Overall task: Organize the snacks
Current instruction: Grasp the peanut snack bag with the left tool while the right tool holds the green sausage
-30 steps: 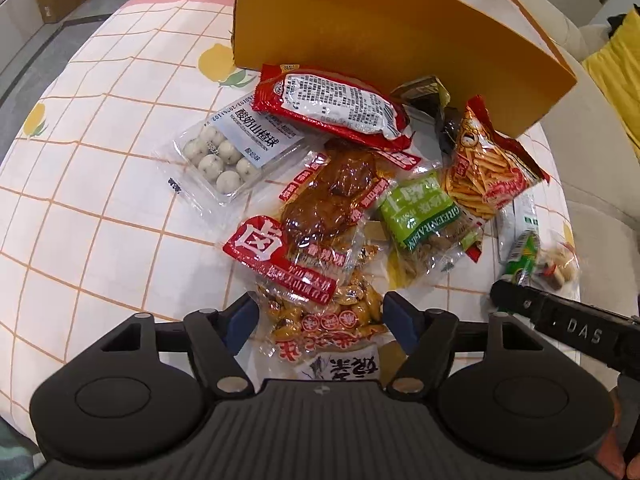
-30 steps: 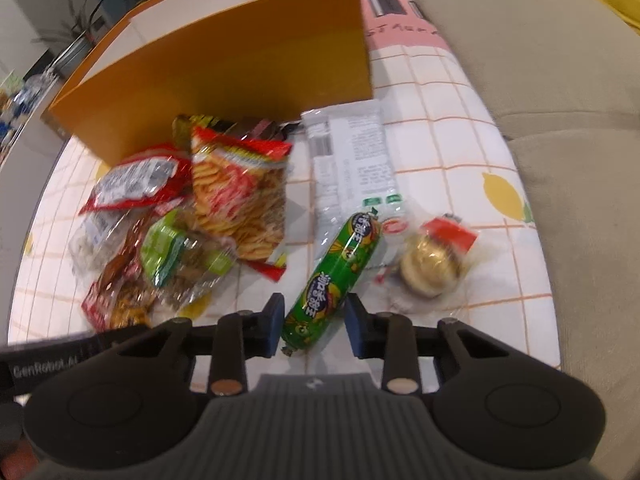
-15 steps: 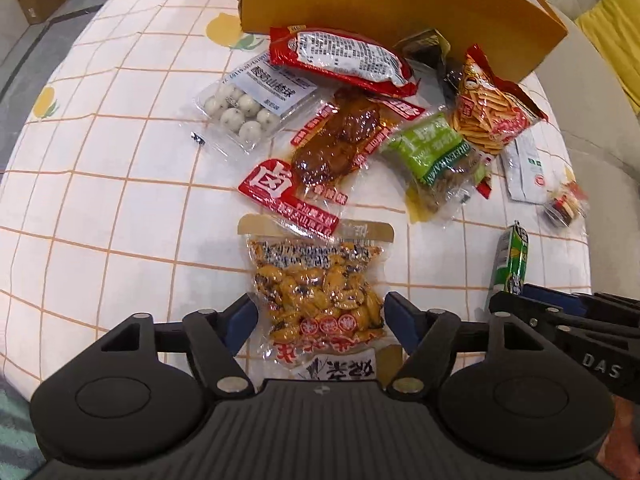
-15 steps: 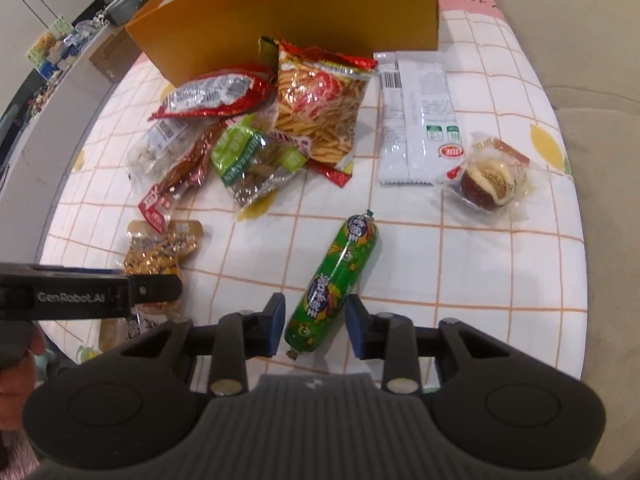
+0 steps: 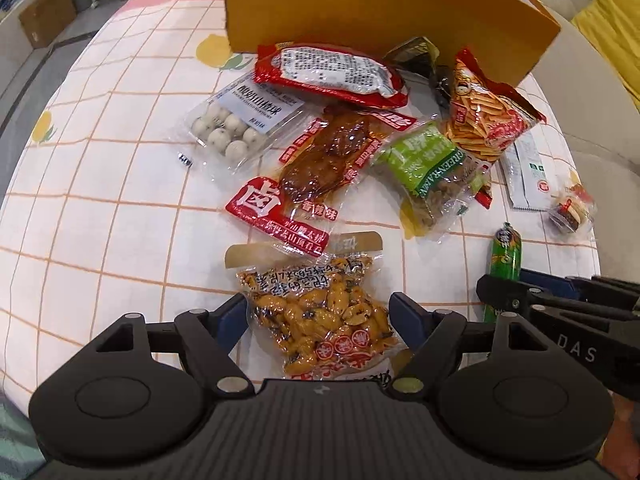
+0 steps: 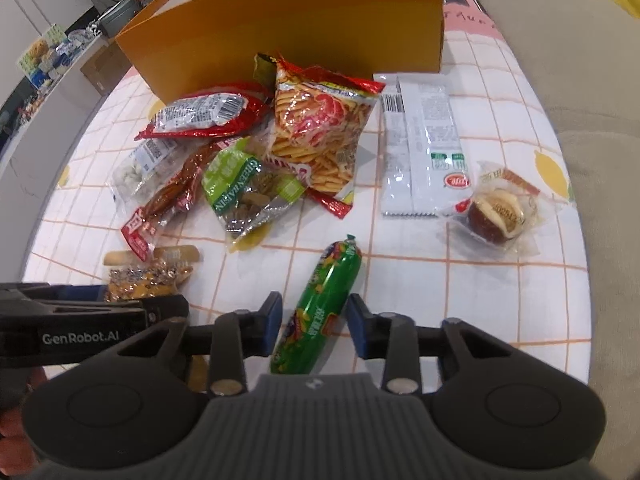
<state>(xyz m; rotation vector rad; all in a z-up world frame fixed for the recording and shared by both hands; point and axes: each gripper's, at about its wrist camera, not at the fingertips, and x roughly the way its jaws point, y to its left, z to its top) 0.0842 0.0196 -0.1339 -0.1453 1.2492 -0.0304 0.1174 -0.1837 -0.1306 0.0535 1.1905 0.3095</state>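
Observation:
My left gripper (image 5: 318,314) is shut on a clear bag of yellow beans (image 5: 324,312), held near the table's front edge. My right gripper (image 6: 314,318) is shut on a green sausage stick (image 6: 320,304), which also shows in the left wrist view (image 5: 504,256). An orange cardboard box (image 6: 304,28) stands at the back of the table. In front of it lie a red chip bag (image 6: 320,128), a green nut pack (image 6: 244,184), a red-and-white pouch (image 6: 204,114), a braised-meat pack (image 5: 320,168) and a pack of white balls (image 5: 236,128).
A white wafer pack (image 6: 420,144) and a wrapped date sweet (image 6: 496,212) lie to the right. The table wears a white cloth with an orange grid (image 6: 460,304). A beige sofa (image 6: 592,92) borders the right side. The left gripper's body (image 6: 80,320) shows at the left.
Both grippers pulled back from the pile toward the front edge, dragging the bean bag and the sausage with them, then moved slightly forward again.

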